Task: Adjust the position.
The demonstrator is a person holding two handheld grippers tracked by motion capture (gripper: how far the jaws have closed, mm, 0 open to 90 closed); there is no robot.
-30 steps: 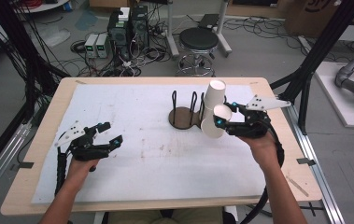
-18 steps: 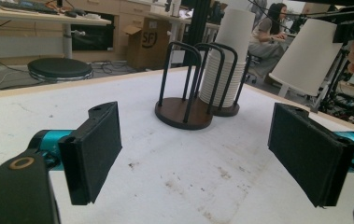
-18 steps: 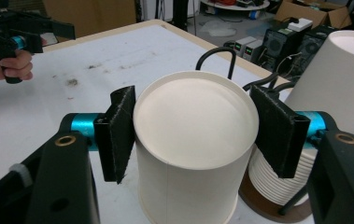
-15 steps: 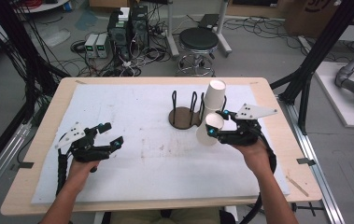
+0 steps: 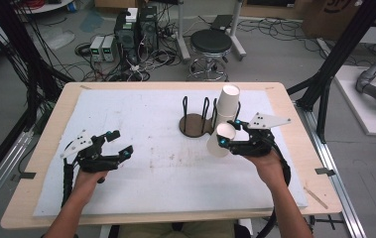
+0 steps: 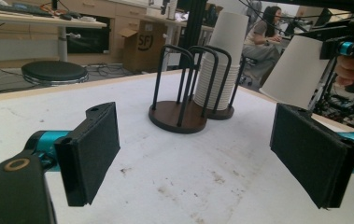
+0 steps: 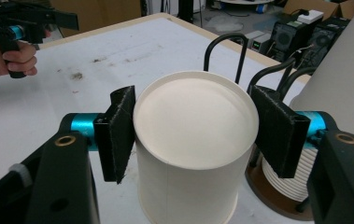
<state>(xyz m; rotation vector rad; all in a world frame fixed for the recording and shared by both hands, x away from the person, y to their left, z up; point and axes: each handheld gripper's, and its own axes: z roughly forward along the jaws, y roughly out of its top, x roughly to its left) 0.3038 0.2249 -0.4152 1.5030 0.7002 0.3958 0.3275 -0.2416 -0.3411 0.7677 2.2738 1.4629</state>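
Right gripper (image 7: 191, 133) clamps smooth white paper cup (image 7: 191, 154) | left gripper (image 6: 212, 158) wide, black pads bare

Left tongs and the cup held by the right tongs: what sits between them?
Nothing: in the high view only bare, stained white mat separates the left tongs from the held cup.

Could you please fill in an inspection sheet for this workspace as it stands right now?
Surface: wooden table under a white mat with dark smudges.
Job's things: black wire cup holder on a round brown base; stack of white paper cups upside down beside it; single paper cup held off the mat.
Clutter: nothing seen on the mat.
Grippers: right gripper closed on the single cup, base towards its camera; left gripper open, holding nothing.
Cables: one trails from each gripper; tangles on the floor beyond the table.
Surroundings: black stool, computer towers, black frame posts.
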